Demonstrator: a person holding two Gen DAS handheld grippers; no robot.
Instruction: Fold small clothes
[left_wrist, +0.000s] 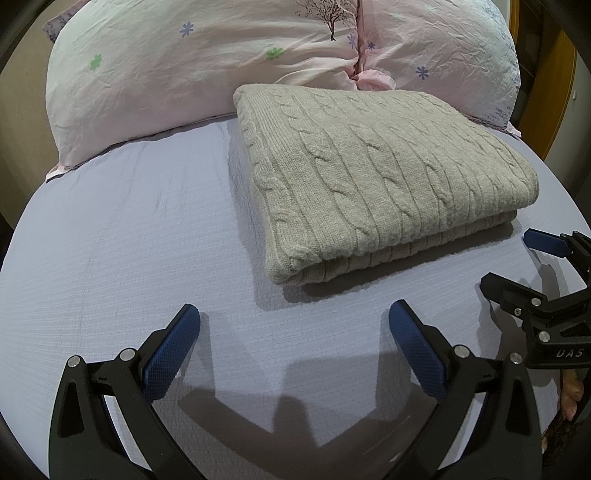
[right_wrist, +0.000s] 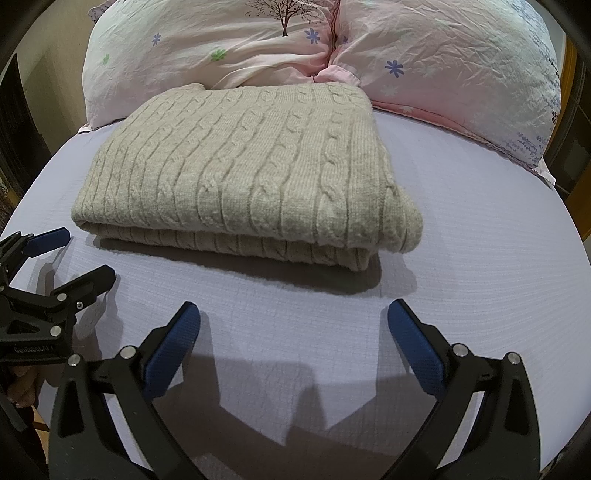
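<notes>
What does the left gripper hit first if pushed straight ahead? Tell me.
Likely the folded cable-knit sweater. The open left gripper points over bare sheet toward the sweater's near corner, though depth is unclear and it might pass just beside it.

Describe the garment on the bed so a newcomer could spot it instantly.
On the lavender bed sheet, just in front of the pink floral pillows, lies the sweater. It is a beige cable-knit, folded into a thick rectangle, the only knitted, unpatterned item there.
</notes>
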